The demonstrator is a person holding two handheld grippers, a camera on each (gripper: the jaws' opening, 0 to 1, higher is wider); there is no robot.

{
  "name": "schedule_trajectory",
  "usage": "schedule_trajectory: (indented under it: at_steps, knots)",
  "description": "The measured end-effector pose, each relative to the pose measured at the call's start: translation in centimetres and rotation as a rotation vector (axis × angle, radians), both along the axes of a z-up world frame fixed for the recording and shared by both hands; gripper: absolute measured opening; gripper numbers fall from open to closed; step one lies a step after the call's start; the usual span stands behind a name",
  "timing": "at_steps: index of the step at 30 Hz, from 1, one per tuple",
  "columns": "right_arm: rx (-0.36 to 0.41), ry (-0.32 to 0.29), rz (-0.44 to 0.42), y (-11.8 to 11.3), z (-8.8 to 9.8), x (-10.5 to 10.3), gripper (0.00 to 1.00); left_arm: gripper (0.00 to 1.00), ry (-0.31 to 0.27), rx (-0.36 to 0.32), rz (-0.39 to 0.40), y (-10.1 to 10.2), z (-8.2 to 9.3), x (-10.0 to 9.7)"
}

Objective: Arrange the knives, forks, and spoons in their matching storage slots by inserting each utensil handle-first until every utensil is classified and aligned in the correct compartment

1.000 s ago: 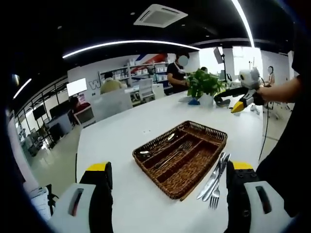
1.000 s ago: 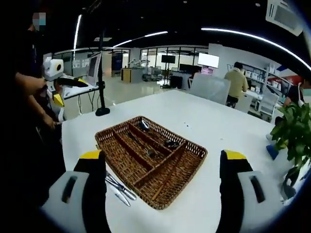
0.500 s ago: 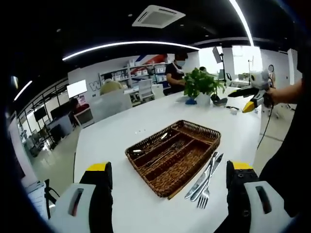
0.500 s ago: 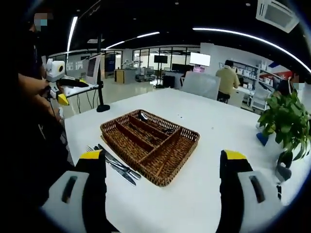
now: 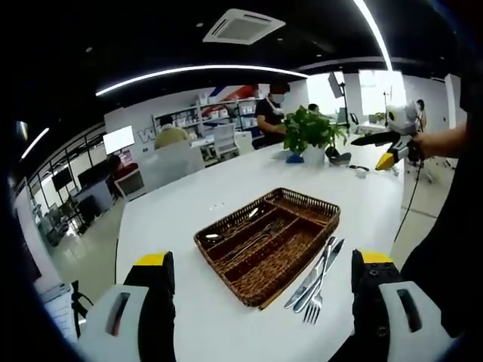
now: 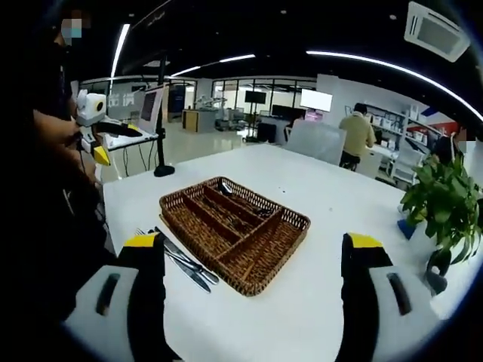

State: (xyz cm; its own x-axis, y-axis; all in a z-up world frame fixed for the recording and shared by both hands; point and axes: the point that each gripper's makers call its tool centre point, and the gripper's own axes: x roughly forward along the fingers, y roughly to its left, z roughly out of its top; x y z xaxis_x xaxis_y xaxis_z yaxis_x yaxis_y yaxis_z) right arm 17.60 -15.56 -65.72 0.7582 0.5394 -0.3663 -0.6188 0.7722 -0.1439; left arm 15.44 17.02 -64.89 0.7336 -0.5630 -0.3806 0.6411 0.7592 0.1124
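- We hold the left tool [image 5: 256,302] with its jaws spread wide and nothing between them, raised above the white table [image 5: 181,211].
- Ahead of it, between the lines of the two jaws, sits the wicker tray [image 5: 266,243], split into long compartments.
- We see some cutlery already lying in the tray's far compartments; which pieces they are is hard to tell from here.
- Just beside the tray's near-right edge, close to the left tool's right jaw, lie the loose utensils [image 5: 315,273] on the table: knives and a fork, side by side.
- Beyond the tray stands a potted plant [image 5: 312,133] at the table's far edge.
- We hold the right tool [image 6: 253,302] equally wide apart and empty, above the same table [image 6: 339,219].
- Ahead of it, slightly toward its left jaw, is the wicker tray [image 6: 234,230].
- The loose utensils [image 6: 179,255] lie just beside the tray's near-left edge, next to the right tool's left jaw.
- The potted plant [image 6: 445,204] stands well off to the right.
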Motion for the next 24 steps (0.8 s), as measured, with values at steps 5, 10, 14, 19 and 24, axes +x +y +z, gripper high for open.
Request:
schedule_trajectory:
  at_steps: [5, 10, 14, 19, 24]
  knots:
    - [-0.006, 0.01, 0.041, 1.3, 0.1, 0.0, 1.0, 0.99, 0.026, 0.003, 0.008, 0.9, -1.0, -0.4]
    - [-0.055, -0.044, 0.157, 3.6, 0.6, -0.3, 1.0, 0.99, 0.034, -0.004, 0.007, 1.2, -0.9, -0.9]
    - [-0.074, -0.04, 0.2, 4.7, 0.1, -0.2, 1.0, 0.99, 0.039, -0.006, 0.009, 1.8, -1.4, -0.8]
    - [-0.091, -0.011, 0.266, 6.7, -0.5, -0.4, 1.0, 0.99, 0.053, 0.004, 0.01, 2.0, -1.6, -1.2]
    - [-0.112, -0.022, 0.326, 8.8, -0.7, 0.1, 0.99, 0.99, 0.032, -0.002, 0.018, 2.8, -0.6, -1.6]
